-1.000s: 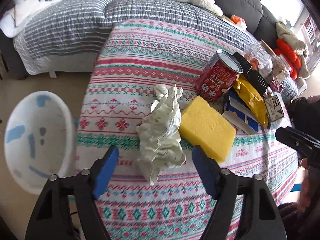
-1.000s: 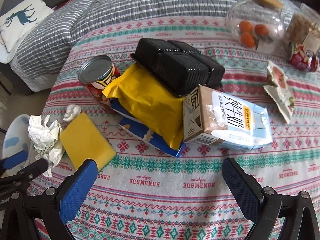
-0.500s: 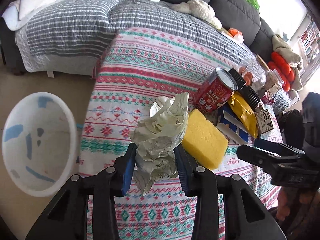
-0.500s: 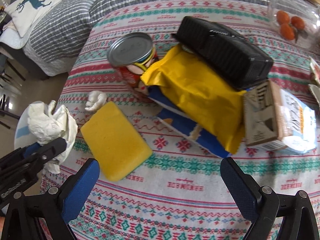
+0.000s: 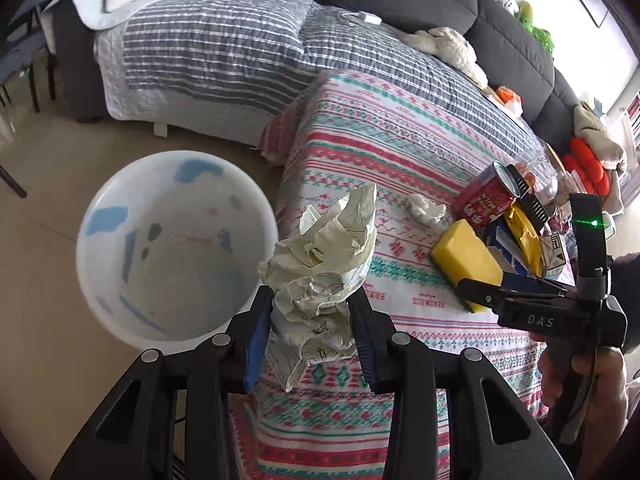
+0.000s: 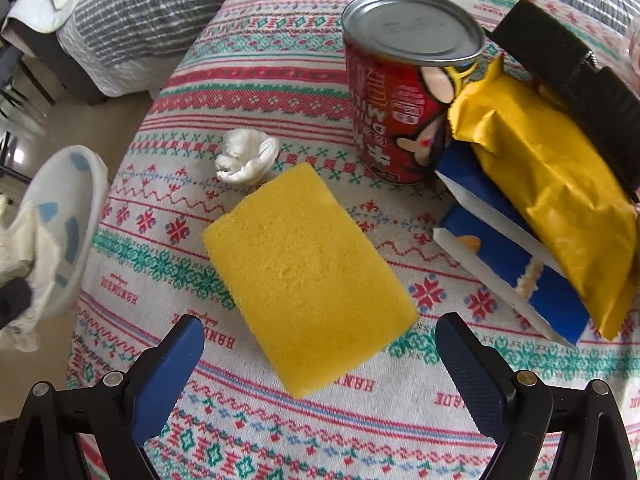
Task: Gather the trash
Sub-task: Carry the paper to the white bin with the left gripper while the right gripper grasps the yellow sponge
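— What had changed at the patterned tablecloth (image 5: 400, 168)?

— The white bin (image 5: 176, 244) sat on the floor beside it. The left gripper (image 5: 310, 334), wide open a second before, had shut on the crumpled paper (image 5: 324, 268) and lifted it toward the bin.

— And the right gripper (image 6: 320, 364)?

— Jaws wide, empty, closer over the yellow sponge (image 6: 308, 276). A small tissue wad (image 6: 246, 156) remained, so collecting looked unfinished.

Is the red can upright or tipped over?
Upright. The red can stands on its base on the tablecloth, its flat silver end facing up.
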`<state>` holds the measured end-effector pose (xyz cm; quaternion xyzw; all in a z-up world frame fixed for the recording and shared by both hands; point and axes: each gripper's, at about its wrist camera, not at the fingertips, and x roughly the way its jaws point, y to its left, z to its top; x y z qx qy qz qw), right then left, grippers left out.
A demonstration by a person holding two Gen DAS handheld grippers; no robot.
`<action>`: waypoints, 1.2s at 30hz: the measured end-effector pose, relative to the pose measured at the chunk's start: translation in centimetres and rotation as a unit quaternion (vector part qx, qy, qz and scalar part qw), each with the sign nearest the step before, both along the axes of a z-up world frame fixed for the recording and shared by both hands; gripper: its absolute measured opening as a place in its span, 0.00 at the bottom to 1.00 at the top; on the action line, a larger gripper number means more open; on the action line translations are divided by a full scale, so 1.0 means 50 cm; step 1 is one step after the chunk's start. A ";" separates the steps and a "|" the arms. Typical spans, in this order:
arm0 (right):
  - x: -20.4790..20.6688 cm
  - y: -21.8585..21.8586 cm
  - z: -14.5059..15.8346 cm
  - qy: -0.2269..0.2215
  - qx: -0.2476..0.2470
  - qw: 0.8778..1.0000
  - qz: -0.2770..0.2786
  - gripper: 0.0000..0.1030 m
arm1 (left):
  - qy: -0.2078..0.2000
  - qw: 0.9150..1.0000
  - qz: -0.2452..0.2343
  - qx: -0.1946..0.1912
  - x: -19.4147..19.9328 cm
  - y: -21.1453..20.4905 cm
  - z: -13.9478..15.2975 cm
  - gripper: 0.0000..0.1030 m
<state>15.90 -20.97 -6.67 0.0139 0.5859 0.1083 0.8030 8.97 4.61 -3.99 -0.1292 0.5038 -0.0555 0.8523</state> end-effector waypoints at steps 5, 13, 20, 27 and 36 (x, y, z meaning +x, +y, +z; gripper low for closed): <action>0.017 0.003 -0.017 -0.001 -0.015 1.000 -0.009 0.91 | -0.003 1.000 0.008 -0.003 -0.010 0.022 0.003 0.40; 0.028 0.015 -0.023 -0.008 -0.023 1.000 0.001 0.74 | -0.007 1.000 0.012 -0.002 -0.030 0.044 0.016 0.40; 0.010 0.040 0.028 -0.043 -0.005 0.999 0.014 0.68 | -0.006 1.000 0.027 0.012 -0.033 0.082 0.041 0.40; -0.009 0.073 0.090 -0.085 0.033 0.995 0.026 0.68 | -0.013 0.998 0.044 0.053 0.003 0.134 0.054 0.41; -0.021 0.105 0.089 -0.086 0.053 0.994 0.028 0.68 | 0.034 0.995 0.084 0.028 0.047 0.182 0.014 0.72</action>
